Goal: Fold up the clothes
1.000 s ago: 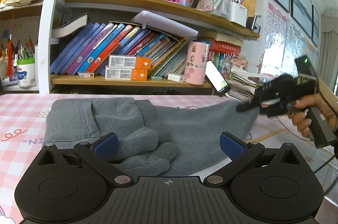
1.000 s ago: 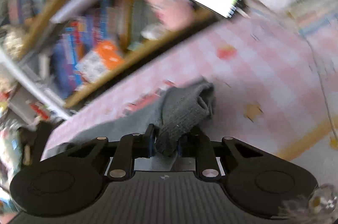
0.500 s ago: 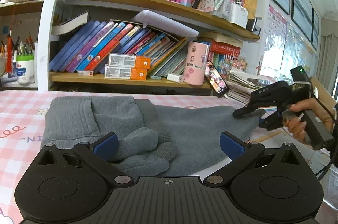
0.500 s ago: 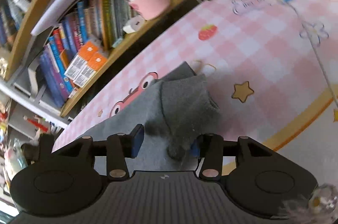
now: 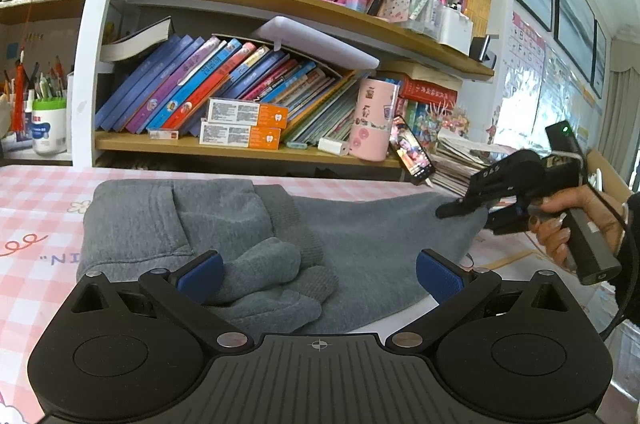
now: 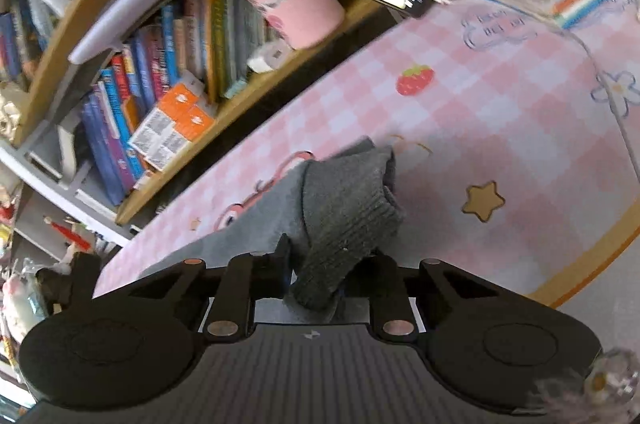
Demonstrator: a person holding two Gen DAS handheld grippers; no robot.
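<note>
Half a second ago your right gripper (image 6: 320, 264) had its fingers spread around the ribbed cuff (image 6: 348, 216); now they have closed on it, giving you a firm hold for carrying that end over. Nearest you, your left gripper (image 5: 320, 274) hangs with fingers wide apart and holding nothing, just over the bunched sleeve of the grey knitted sweater (image 5: 360, 236), which lies across the pink checked tablecloth (image 5: 36, 224). Beyond it stands the wooden bookshelf (image 5: 240, 143).
</note>
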